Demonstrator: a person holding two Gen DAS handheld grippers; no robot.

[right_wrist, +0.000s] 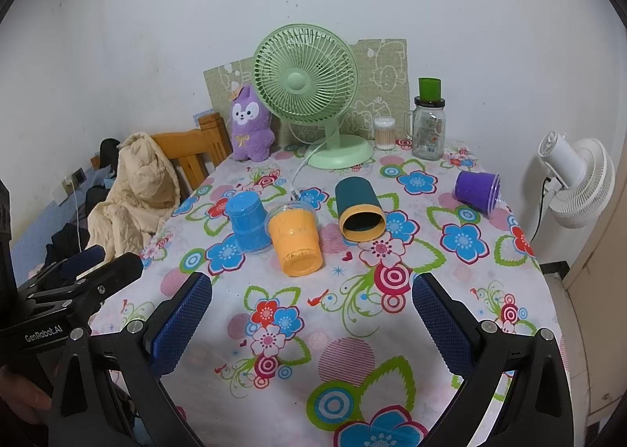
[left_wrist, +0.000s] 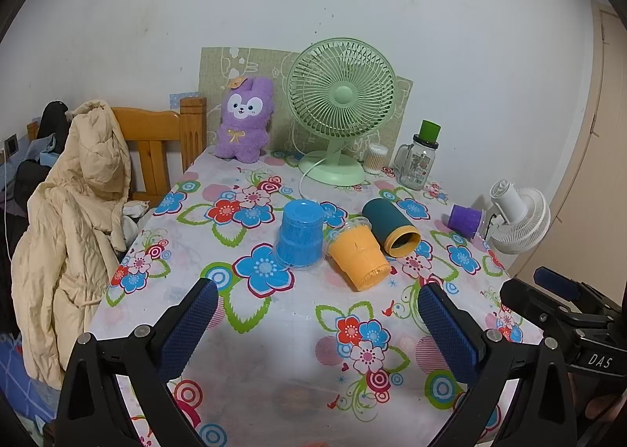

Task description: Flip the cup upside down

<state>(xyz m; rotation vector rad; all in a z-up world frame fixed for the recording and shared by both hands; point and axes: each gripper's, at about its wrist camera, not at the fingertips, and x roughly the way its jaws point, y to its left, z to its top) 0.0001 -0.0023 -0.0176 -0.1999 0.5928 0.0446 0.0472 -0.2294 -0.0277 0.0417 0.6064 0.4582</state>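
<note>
Several cups sit on the flowered tablecloth (left_wrist: 274, 329). A blue cup (left_wrist: 301, 237) (right_wrist: 247, 222) stands upside down. An orange cup (left_wrist: 359, 255) (right_wrist: 297, 242) lies on its side beside it, base toward me. A dark teal cup (left_wrist: 390, 228) (right_wrist: 358, 209) with a yellow rim lies on its side, mouth toward me. A purple cup (left_wrist: 465, 220) (right_wrist: 477, 191) lies on its side at the right. My left gripper (left_wrist: 317, 313) is open and empty, short of the cups. My right gripper (right_wrist: 312, 309) is open and empty, short of the cups.
At the table's back stand a green fan (left_wrist: 340, 106), a purple plush toy (left_wrist: 245, 121), a glass jar with a green lid (left_wrist: 420, 162) and a cotton-swab tub (left_wrist: 375, 158). A white fan (right_wrist: 576, 180) stands right; a chair with a beige coat (left_wrist: 74, 219) stands left.
</note>
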